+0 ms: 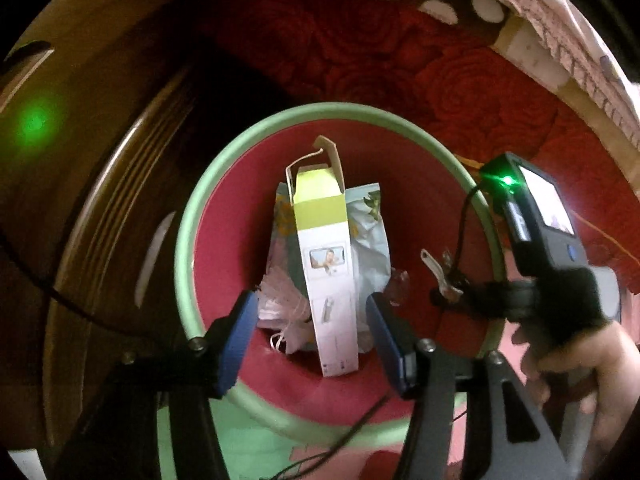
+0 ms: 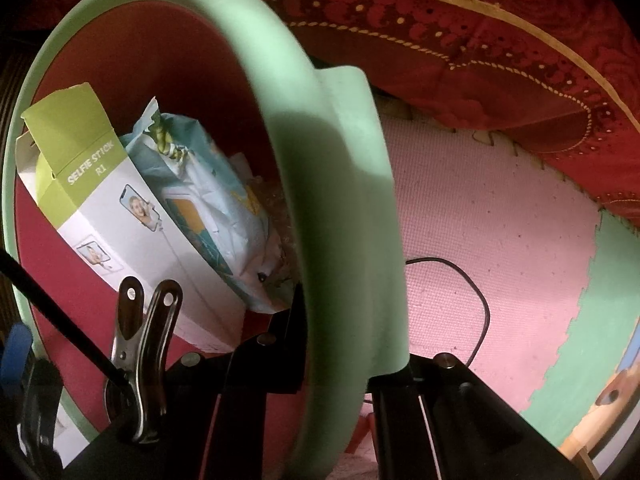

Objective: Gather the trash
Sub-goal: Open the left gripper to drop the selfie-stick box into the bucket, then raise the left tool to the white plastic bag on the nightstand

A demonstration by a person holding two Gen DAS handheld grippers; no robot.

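Your right gripper (image 2: pixel 336 364) pinches the bin's green rim (image 2: pixel 352 184) to steady it. Your left gripper (image 1: pixel 310 320) hangs spread above the opening, nothing pinched; the selfie-stick box (image 1: pixel 328 264) stands between its fingers, inside the bin beside a crumpled bag (image 1: pixel 368 252).

The box (image 1: pixel 328 264) leans in the bin (image 1: pixel 192 216), on the bag (image 1: pixel 370 240).

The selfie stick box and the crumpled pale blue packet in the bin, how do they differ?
The selfie stick box is a stiff white carton with a lime-green top and its flap open; the pale blue packet is soft, wrinkled film with a torn top. The box is longer and narrower and lies in front of the packet. Both lean inside the green-rimmed bin.
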